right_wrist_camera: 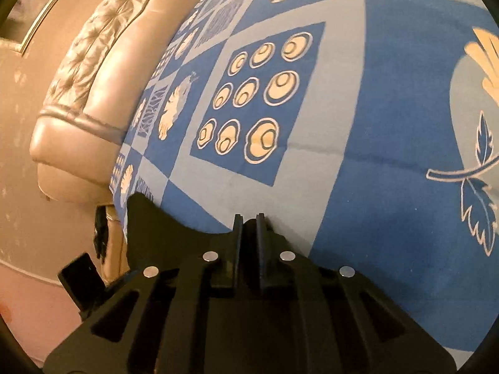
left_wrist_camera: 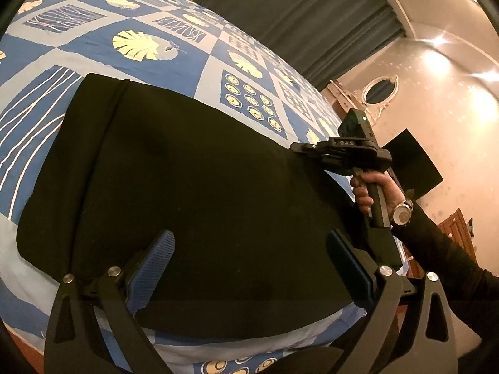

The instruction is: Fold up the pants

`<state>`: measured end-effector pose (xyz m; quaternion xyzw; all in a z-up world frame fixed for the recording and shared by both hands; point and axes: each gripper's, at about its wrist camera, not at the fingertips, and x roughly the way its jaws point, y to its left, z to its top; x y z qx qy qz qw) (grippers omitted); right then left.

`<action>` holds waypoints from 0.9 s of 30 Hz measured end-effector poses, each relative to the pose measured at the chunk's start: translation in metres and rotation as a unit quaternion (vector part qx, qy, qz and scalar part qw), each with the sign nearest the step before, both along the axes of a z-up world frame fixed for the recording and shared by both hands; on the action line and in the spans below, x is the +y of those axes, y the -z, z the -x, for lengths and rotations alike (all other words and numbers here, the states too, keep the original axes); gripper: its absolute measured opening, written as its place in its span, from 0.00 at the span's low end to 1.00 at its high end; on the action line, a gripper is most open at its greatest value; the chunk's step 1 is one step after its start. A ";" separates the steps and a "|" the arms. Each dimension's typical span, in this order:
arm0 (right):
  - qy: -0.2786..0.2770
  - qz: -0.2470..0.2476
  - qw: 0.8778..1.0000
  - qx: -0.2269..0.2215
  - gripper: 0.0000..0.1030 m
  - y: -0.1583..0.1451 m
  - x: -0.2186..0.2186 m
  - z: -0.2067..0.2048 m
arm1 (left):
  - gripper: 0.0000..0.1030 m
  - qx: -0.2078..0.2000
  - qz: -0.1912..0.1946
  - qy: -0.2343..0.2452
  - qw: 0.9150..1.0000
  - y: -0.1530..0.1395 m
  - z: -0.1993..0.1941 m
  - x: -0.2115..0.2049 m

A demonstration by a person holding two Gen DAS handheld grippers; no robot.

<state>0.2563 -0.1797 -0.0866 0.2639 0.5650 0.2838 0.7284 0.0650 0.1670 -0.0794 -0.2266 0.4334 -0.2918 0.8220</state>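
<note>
Left gripper (left_wrist_camera: 249, 268) spread wide over pants (left_wrist_camera: 187, 187), long axis 9–3 o'clock. Right gripper (right_wrist_camera: 248, 218) clamped on their 3 o'clock edge (nearer).

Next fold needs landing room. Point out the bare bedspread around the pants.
Bare bedspread lies beyond the pants, toward the curtain, and left of them. The near edge is crowded: the left gripper hovers open, the right gripper pinches the pants.

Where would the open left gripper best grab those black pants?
Probably the near edge of the pants, between the left gripper fingers, coming in low from the bed's front. That edge lies flat, and the right gripper already pinches the far corner.
</note>
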 end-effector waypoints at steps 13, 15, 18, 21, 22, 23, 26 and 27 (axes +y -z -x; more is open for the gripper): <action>0.040 -0.033 0.989 -0.139 0.66 -0.058 -0.018 0.151 | 0.94 0.049 0.112 -0.100 0.987 -0.013 0.000 0.087; 0.049 0.007 0.986 -0.159 0.68 -0.052 -0.014 0.187 | 0.94 0.050 0.134 -0.115 0.983 -0.013 -0.001 0.106; 0.070 0.026 0.984 -0.163 0.69 -0.038 -0.012 0.229 | 0.94 0.058 0.146 -0.123 0.980 -0.010 -0.009 0.124; 0.084 0.027 0.981 -0.173 0.69 -0.031 -0.014 0.254 | 0.94 0.067 0.122 -0.112 0.984 -0.008 -0.023 0.128; 0.088 0.027 0.980 -0.179 0.69 -0.034 -0.014 0.259 | 0.94 0.072 0.110 -0.110 0.985 -0.007 -0.027 0.130; 0.095 0.025 0.977 -0.189 0.70 -0.039 -0.014 0.264 | 0.94 0.077 0.104 -0.108 0.986 -0.005 -0.033 0.132; 0.091 0.012 0.974 -0.209 0.79 -0.045 -0.013 0.273 | 0.94 0.099 0.097 -0.101 0.985 0.002 -0.042 0.137; 0.088 0.019 0.974 -0.210 0.79 -0.044 -0.012 0.275 | 0.94 0.108 0.098 -0.094 0.985 0.005 -0.048 0.136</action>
